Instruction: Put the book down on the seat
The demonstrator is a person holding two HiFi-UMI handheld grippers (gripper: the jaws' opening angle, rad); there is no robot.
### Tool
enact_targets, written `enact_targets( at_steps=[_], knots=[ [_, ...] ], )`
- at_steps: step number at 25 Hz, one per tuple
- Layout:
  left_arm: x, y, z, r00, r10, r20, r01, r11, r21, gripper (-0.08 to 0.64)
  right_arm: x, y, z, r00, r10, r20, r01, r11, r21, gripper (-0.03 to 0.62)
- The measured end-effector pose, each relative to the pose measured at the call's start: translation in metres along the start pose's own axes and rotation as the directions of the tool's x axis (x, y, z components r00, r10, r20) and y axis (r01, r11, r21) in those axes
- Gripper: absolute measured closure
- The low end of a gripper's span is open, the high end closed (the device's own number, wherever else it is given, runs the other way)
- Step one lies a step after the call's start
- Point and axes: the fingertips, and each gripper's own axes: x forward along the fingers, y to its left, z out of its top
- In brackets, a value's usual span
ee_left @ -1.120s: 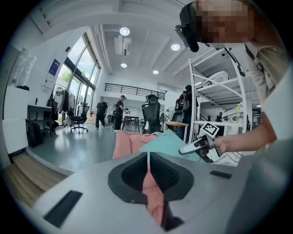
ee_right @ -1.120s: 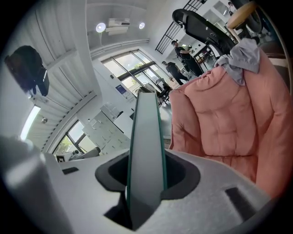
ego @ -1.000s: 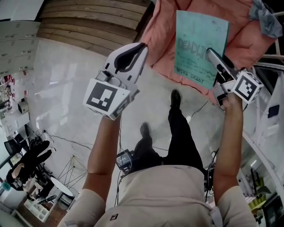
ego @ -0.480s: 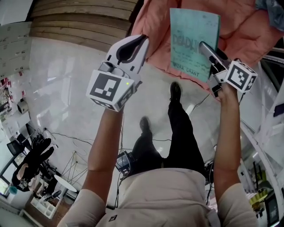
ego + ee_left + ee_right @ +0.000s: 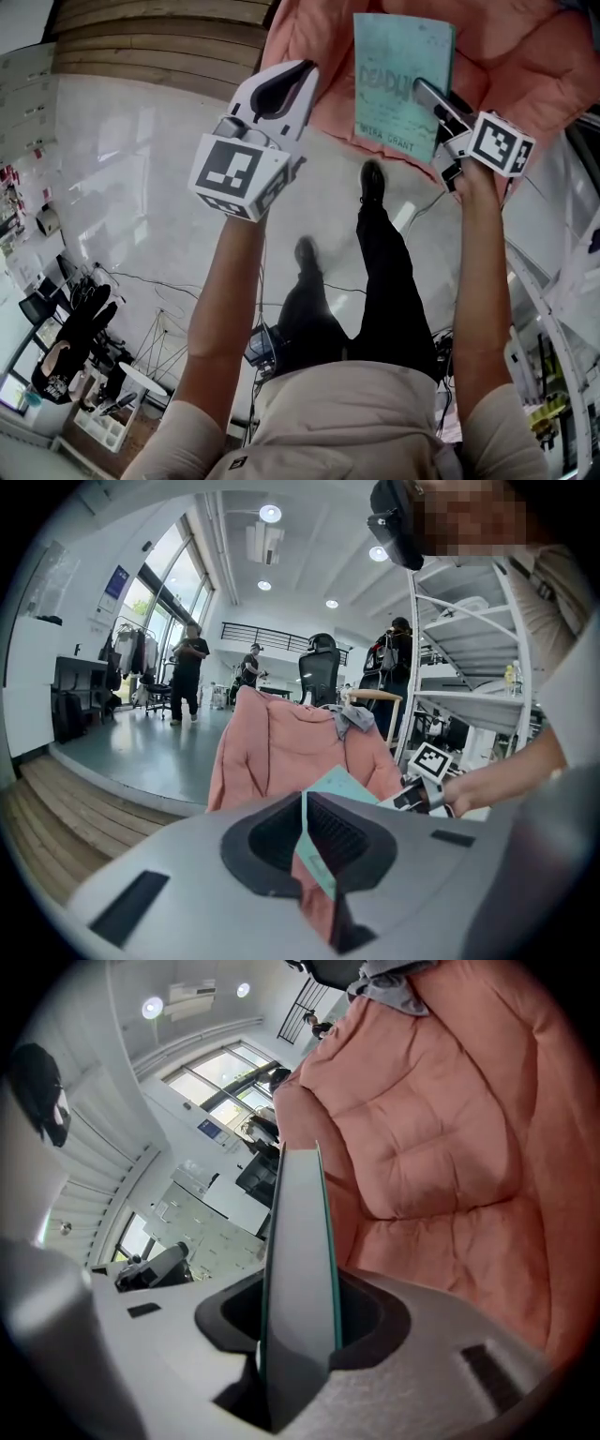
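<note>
A thin teal book [image 5: 398,75] stands upright in the air in front of a chair covered by a pink padded jacket [image 5: 506,56]. My right gripper [image 5: 433,96] is shut on the book's right edge. In the right gripper view the book [image 5: 300,1241] runs edge-on between the jaws, with the pink padding [image 5: 450,1147] close behind it. My left gripper [image 5: 284,86] hovers to the left of the book, apart from it, shut and holding nothing. In the left gripper view the book [image 5: 342,785] and right gripper [image 5: 412,796] show before the pink-covered chair [image 5: 281,752].
A grey garment [image 5: 354,719] hangs over the chair's top. A white metal rack [image 5: 469,667] stands right of the chair. The person's legs and shoes [image 5: 372,183] are below the book. A wooden step [image 5: 159,47] lies at far left, cables [image 5: 141,295] on the floor, people [image 5: 190,672] in the distance.
Both grippers have drifted left and a little up in the head view. The book went with the right gripper and now sits more squarely before the pink padding.
</note>
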Motion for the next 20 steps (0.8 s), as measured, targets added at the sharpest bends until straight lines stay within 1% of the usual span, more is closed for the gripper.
enact_targets(
  at_steps=[5,8,11,14,20],
  knots=[
    [0.025,0.003,-0.028,1.0,-0.003,-0.011,0.003,1.0,-0.013,0.538,0.019,-0.037,-0.019,1.0,-0.012,-0.027,0.013,0.999,0.036,0.442],
    [0.036,0.002,-0.039,1.0,-0.003,-0.018,0.003,1.0,-0.013,0.538,0.026,-0.054,-0.027,0.999,0.007,-0.035,-0.005,0.998,0.057,0.442],
    [0.04,0.01,-0.05,1.0,-0.003,-0.029,0.003,1.0,-0.016,0.538,0.039,-0.068,-0.038,0.999,-0.011,-0.049,0.015,0.997,0.08,0.442],
    [0.04,0.018,-0.059,0.999,0.001,-0.039,-0.002,1.0,-0.026,0.538,0.049,-0.08,-0.049,0.997,-0.04,-0.066,0.046,0.995,0.084,0.442],
    [0.043,0.013,-0.073,0.999,0.0,-0.051,-0.002,0.999,-0.033,0.538,0.052,-0.101,-0.064,0.995,-0.057,-0.078,0.065,0.992,0.105,0.44]
  ],
)
